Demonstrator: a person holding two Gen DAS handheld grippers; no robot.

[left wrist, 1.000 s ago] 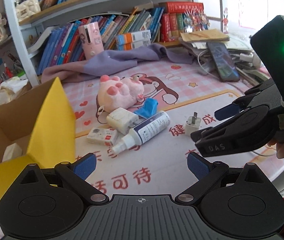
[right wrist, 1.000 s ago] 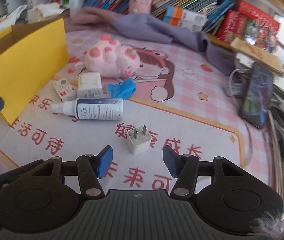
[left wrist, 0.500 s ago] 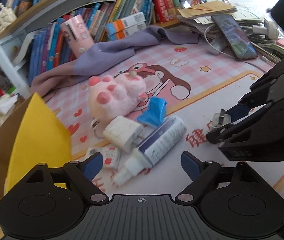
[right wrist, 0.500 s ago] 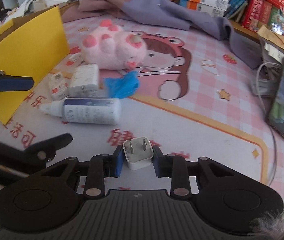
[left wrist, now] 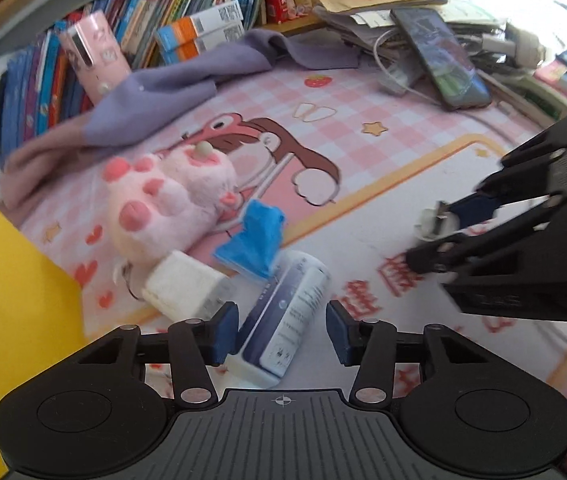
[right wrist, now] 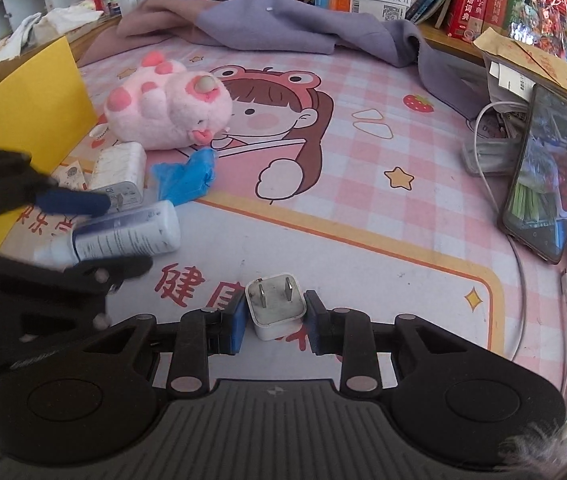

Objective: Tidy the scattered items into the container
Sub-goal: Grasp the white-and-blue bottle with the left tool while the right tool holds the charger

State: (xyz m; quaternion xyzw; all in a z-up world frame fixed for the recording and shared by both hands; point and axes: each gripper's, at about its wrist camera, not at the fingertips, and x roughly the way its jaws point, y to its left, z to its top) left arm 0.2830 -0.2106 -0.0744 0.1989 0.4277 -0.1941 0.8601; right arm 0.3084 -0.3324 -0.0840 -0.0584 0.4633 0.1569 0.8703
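Note:
My right gripper [right wrist: 273, 322] is shut on a white plug adapter [right wrist: 275, 306], prongs pointing up; it shows at the right of the left wrist view [left wrist: 433, 224]. My left gripper [left wrist: 282, 330] is open around a white spray bottle [left wrist: 287, 320] lying on the pink mat, one finger on each side; the bottle also shows in the right wrist view [right wrist: 131, 236]. A pink plush toy [left wrist: 167, 204], a blue crumpled item [left wrist: 253, 242] and a white box [left wrist: 183, 284] lie just beyond. The yellow cardboard box [left wrist: 11, 320] stands at the left.
A small carton [right wrist: 69, 174] lies by the yellow box. A purple cloth [right wrist: 283, 28], a pink cup [left wrist: 95, 60] and rows of books [left wrist: 211, 28] line the back. A phone [right wrist: 543, 180], cables and papers sit at the right.
My left gripper moved forward and down until its fingers straddle the spray bottle, and narrowed. My right gripper closed on the plug adapter and holds it.

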